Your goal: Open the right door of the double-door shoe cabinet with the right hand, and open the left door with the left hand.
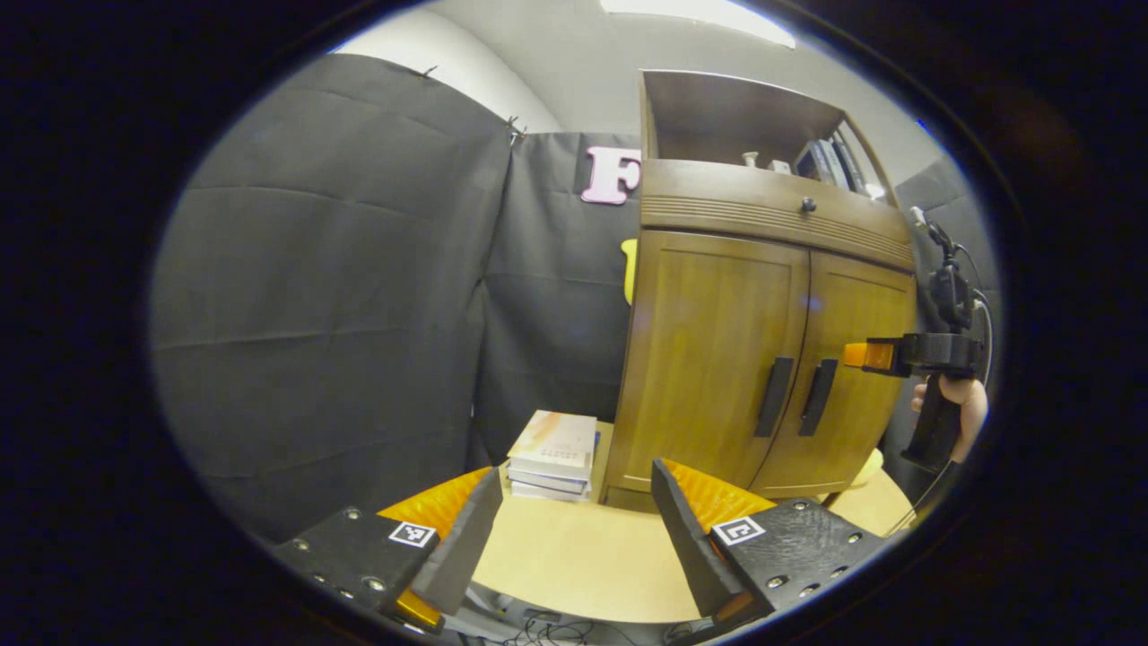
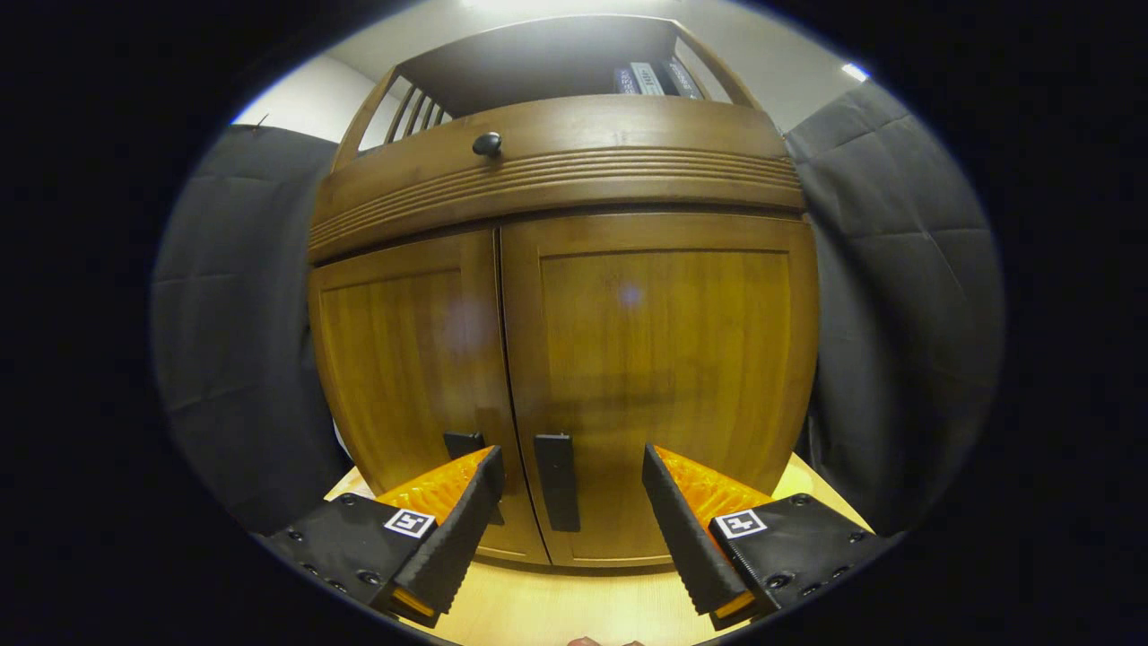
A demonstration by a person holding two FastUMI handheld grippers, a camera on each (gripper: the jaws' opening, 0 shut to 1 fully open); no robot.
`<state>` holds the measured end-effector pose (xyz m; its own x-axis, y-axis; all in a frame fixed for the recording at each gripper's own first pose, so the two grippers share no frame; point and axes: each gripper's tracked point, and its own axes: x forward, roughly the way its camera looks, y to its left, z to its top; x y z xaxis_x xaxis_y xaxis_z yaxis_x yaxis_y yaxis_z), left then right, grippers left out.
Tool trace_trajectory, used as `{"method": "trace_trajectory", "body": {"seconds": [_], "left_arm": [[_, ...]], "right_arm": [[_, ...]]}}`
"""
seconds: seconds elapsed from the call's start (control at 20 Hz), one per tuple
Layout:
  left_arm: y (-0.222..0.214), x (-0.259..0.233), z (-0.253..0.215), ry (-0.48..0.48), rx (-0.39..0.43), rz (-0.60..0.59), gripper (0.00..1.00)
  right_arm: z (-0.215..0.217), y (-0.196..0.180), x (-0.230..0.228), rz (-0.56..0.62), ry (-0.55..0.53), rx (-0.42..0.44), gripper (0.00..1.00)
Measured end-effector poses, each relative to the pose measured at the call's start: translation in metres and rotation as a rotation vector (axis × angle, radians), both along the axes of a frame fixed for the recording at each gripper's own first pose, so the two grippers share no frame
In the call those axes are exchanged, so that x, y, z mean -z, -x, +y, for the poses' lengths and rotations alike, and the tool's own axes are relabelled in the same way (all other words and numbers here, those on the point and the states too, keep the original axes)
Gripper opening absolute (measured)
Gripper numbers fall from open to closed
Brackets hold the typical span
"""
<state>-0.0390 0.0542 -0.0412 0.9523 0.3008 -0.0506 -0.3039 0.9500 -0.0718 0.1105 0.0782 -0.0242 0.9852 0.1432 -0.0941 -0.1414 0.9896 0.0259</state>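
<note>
Clearly both doors are shut: right door (image 2: pixel 664 377) and left door (image 2: pixel 404 377) of the shoe cabinet (image 1: pixel 762 350) at the table's (image 1: pixel 574 556) back edge. My right gripper (image 2: pixel 569 511) gapes empty around the right handle (image 2: pixel 556 480); my left gripper (image 1: pixel 578 529) waits open, empty, well back.

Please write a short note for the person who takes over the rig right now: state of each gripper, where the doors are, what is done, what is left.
Right gripper: open, close in front of the right handle, lined up on it, not touching it yet.
Left gripper: open, farther back over the table, holding nothing.
Cabinet: stands on the table; right door and left door both shut.
Done: nothing opened.
Left: grip the right handle, pull that door open; then take the left handle with the left gripper and open its door.
</note>
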Motion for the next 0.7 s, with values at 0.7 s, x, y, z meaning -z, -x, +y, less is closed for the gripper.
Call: {"method": "trace_trajectory", "body": {"seconds": [0.7], "left_arm": [[0.002,0.016,0.0,0.011,-0.127,0.058,0.96]], "right_arm": [[0.023,-0.063,0.052,0.085,0.062,0.003,0.97]]}}
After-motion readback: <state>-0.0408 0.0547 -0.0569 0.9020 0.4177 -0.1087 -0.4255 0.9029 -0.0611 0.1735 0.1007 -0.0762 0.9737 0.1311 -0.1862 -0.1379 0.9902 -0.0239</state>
